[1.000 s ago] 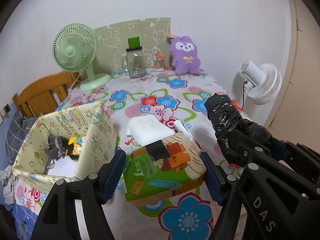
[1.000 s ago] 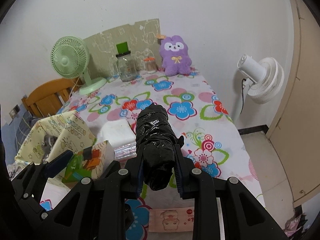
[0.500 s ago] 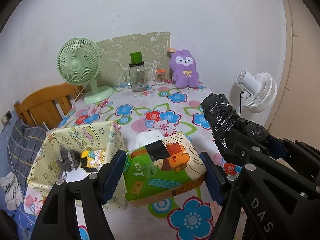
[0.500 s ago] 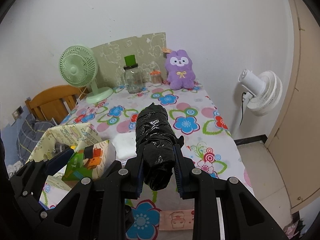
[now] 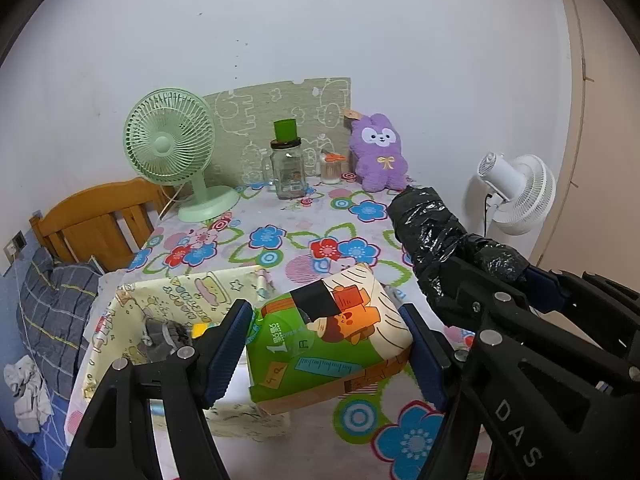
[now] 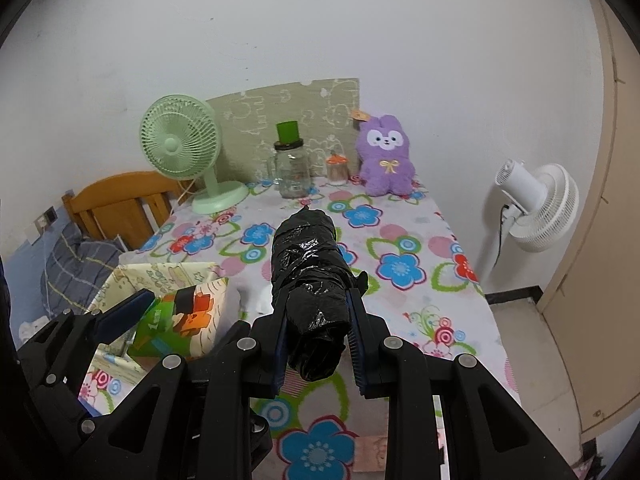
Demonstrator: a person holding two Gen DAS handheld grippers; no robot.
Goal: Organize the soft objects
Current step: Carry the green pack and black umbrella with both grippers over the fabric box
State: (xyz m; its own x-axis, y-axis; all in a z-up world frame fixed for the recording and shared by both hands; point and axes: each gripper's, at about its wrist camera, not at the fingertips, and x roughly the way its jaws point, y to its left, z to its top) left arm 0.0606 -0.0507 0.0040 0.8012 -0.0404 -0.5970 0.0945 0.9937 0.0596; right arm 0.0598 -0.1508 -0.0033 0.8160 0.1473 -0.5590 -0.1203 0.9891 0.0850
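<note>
Both grippers are up above the flowered table (image 5: pixel 288 216) here. The left gripper (image 5: pixel 326 350) has its blue pads spread wide and clamped on either side of a soft cartoon-printed pack (image 5: pixel 326 334), green and cream, held clear of the tablecloth. Just left of it and lower sits the pale yellow fabric bin (image 5: pixel 132 320), with something grey and something yellow inside, too small to name. The right gripper (image 6: pixel 318 334) is squeezed narrow around a crinkly black plastic roll (image 6: pixel 306 268), which juts forward past the pads, pointing toward the back of the table. At the far end against the wall stand a green fan (image 5: pixel 172 152), a glass jar (image 5: pixel 287 172) and a purple plush rabbit (image 5: pixel 378 156).
</note>
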